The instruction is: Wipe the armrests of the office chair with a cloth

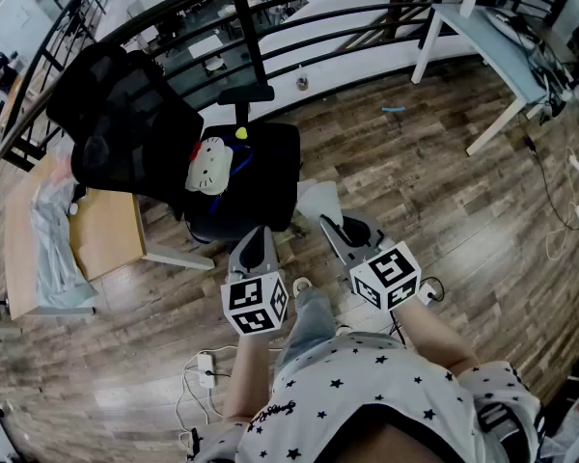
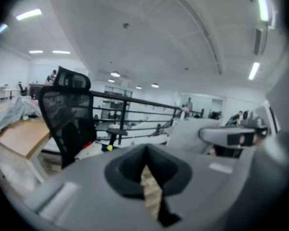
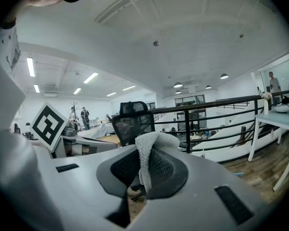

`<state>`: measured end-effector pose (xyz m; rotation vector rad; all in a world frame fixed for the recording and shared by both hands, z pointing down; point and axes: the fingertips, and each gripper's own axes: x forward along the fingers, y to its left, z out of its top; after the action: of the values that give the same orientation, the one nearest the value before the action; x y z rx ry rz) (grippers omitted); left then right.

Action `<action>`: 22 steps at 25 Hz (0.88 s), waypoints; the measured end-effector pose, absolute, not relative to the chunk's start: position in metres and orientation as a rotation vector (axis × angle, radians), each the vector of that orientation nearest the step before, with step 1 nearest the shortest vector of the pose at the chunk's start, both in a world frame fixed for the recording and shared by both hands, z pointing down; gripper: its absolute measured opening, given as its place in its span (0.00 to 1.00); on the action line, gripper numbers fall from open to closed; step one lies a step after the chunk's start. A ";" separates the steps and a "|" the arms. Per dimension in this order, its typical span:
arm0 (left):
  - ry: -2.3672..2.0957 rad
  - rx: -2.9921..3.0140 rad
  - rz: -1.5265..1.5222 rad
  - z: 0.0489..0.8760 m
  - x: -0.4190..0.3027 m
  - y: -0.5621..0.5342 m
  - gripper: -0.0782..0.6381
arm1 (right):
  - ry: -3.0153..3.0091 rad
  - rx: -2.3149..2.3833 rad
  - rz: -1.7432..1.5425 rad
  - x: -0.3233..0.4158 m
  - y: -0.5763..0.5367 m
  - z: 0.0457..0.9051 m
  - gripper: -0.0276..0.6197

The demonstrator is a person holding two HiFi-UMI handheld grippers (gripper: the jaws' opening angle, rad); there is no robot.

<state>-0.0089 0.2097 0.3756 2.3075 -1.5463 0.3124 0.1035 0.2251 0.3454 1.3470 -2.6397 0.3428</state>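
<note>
A black mesh office chair [image 1: 174, 152] stands in front of me with a white cat plush [image 1: 208, 166] on its seat. Its far armrest [image 1: 246, 93] shows beyond the seat; the near armrest is hidden. My right gripper [image 1: 328, 224] is shut on a pale grey cloth [image 1: 318, 199], just right of the seat's front edge. The cloth [image 3: 151, 150] bunches out above the closed jaws in the right gripper view. Close to the seat's near edge, my left gripper [image 1: 259, 233] is shut with nothing in it, and the chair [image 2: 70, 114] lies ahead to its left.
A black railing [image 1: 270, 8] runs behind the chair. A wooden board [image 1: 106, 230] with plastic wrap lies at the left. A white table [image 1: 492, 37] stands at the back right. A power strip [image 1: 205, 365] and cables lie on the wood floor near my legs.
</note>
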 end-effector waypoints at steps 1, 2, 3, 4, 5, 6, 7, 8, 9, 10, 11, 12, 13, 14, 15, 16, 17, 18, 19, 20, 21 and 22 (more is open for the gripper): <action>-1.549 2.304 0.312 0.377 -0.006 0.232 0.12 | -2.645 1.345 0.335 0.106 0.247 0.346 0.10; -1.554 2.300 0.312 0.379 -0.003 0.255 0.12 | -2.651 1.343 0.327 0.108 0.267 0.347 0.10; -1.561 2.293 0.313 0.381 -0.001 0.276 0.12 | -2.657 1.340 0.321 0.110 0.287 0.348 0.10; -1.573 2.283 0.316 0.384 -0.001 0.296 0.12 | -2.662 1.337 0.317 0.111 0.306 0.349 0.10; -1.585 2.269 0.321 0.386 -0.001 0.315 0.12 | -2.667 1.332 0.313 0.112 0.322 0.350 0.10; -1.595 2.253 0.326 0.388 -0.003 0.332 0.12 | -2.674 1.324 0.311 0.111 0.337 0.351 0.10; -1.602 2.237 0.326 0.390 -0.005 0.348 0.12 | -2.683 1.312 0.311 0.108 0.351 0.352 0.10; -1.607 2.222 0.324 0.390 -0.009 0.363 0.12 | -2.693 1.297 0.311 0.105 0.364 0.353 0.10; -1.612 2.210 0.318 0.391 -0.012 0.375 0.12 | -2.702 1.281 0.311 0.102 0.376 0.352 0.10; -1.618 2.200 0.310 0.390 -0.014 0.385 0.12 | -2.710 1.267 0.312 0.100 0.386 0.352 0.10; -1.624 2.192 0.301 0.389 -0.017 0.393 0.12 | -2.716 1.256 0.312 0.097 0.395 0.351 0.10; -1.631 2.187 0.291 0.388 -0.020 0.400 0.12 | -2.720 1.247 0.310 0.095 0.402 0.349 0.10; -1.637 2.185 0.279 0.385 -0.022 0.405 0.12 | -2.725 1.239 0.306 0.092 0.408 0.348 0.10; -1.641 2.186 0.269 0.383 -0.024 0.409 0.12 | -2.731 1.231 0.299 0.089 0.414 0.345 0.10; -1.644 2.189 0.262 0.380 -0.026 0.412 0.12 | -2.737 1.221 0.292 0.086 0.418 0.344 0.10; -1.649 2.192 0.258 0.378 -0.028 0.415 0.12 | -2.743 1.210 0.286 0.083 0.422 0.342 0.10; -1.654 2.192 0.255 0.376 -0.030 0.418 0.12 | -2.749 1.198 0.280 0.080 0.426 0.342 0.10; -1.660 2.189 0.250 0.375 -0.033 0.420 0.12 | -2.753 1.185 0.276 0.078 0.428 0.342 0.10; -1.665 2.183 0.245 0.375 -0.036 0.423 0.12 | -2.757 1.175 0.275 0.075 0.430 0.342 0.10; -1.668 2.177 0.240 0.374 -0.039 0.425 0.12 | -2.759 1.166 0.274 0.072 0.432 0.342 0.10; -1.672 2.170 0.236 0.374 -0.041 0.427 0.12 | -2.762 1.159 0.273 0.070 0.434 0.341 0.10; -1.675 2.164 0.234 0.374 -0.043 0.429 0.12 | -2.765 1.153 0.272 0.068 0.436 0.340 0.10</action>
<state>-0.0431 0.4293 0.3741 2.1639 -1.6751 0.2337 0.0684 0.4365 0.3405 1.1531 -2.7646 0.2724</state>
